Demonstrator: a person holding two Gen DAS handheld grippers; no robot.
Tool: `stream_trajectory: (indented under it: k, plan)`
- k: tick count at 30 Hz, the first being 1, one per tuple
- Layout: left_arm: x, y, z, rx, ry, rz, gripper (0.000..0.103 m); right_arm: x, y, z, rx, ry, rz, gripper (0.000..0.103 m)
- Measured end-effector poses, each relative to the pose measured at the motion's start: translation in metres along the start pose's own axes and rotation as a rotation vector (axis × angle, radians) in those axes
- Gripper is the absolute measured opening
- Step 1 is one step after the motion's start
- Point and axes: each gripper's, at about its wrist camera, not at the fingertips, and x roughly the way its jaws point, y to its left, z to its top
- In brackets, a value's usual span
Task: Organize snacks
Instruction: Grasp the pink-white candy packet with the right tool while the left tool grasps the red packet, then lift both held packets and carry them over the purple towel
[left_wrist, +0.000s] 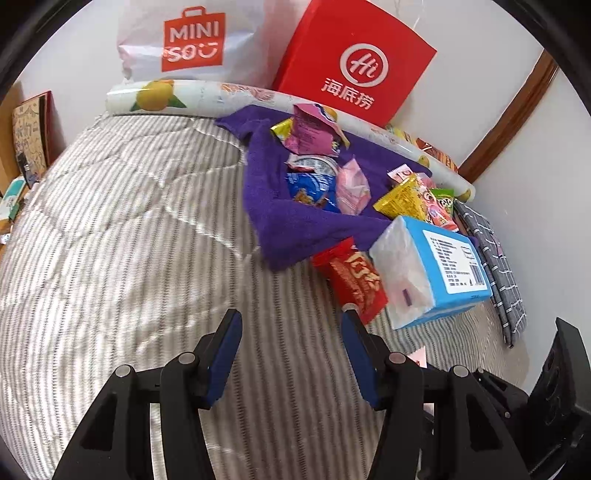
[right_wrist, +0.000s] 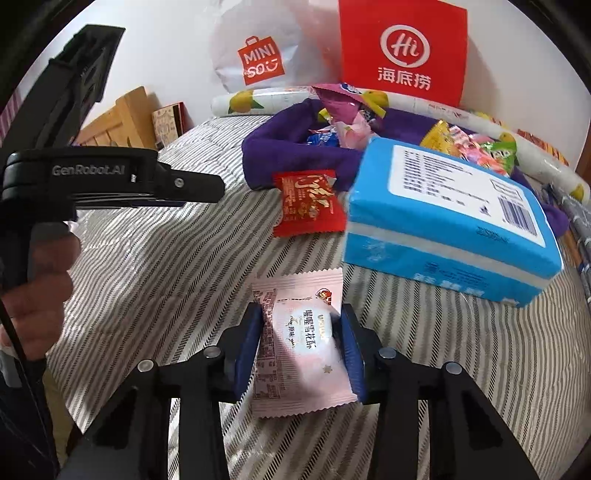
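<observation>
**Pink snack packet between the right pads, pile waiting beyond**

Nearest, the right hand-held gripper (right_wrist: 301, 338) brackets a pink snack packet (right_wrist: 299, 347) lying on the striped bed (right_wrist: 147, 258); the blue pads sit at its edges, apparently pinching it lightly. Best to squeeze the padded middle, not the crimped ends, and lift straight up to avoid dragging the cover. The left hand-held gripper (left_wrist: 291, 354) hangs part-open and empty. Farther on lie a red packet (right_wrist: 308, 206) and a blue tissue pack (right_wrist: 443, 221), then the purple towel (right_wrist: 295, 155) heaped with snacks.
</observation>
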Motion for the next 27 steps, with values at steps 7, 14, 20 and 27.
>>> stream_trajectory:
  k: [7,14,20,27]
  plan:
    - [0.024,-0.027,0.011,0.002,0.024,-0.009,0.053,-0.035,-0.042,-0.012,0.083,-0.060,-0.041,0.040]
    - [0.050,-0.048,0.019,-0.027,0.048,0.029,0.053,-0.060,-0.114,-0.029,0.196,-0.105,-0.216,0.041]
    - [0.062,-0.063,0.022,-0.010,0.030,0.114,0.053,-0.057,-0.155,-0.037,0.262,-0.118,-0.296,0.041]
    - [0.057,-0.064,0.015,0.062,0.012,0.191,0.040,-0.041,-0.159,-0.039,0.262,-0.108,-0.295,0.041]
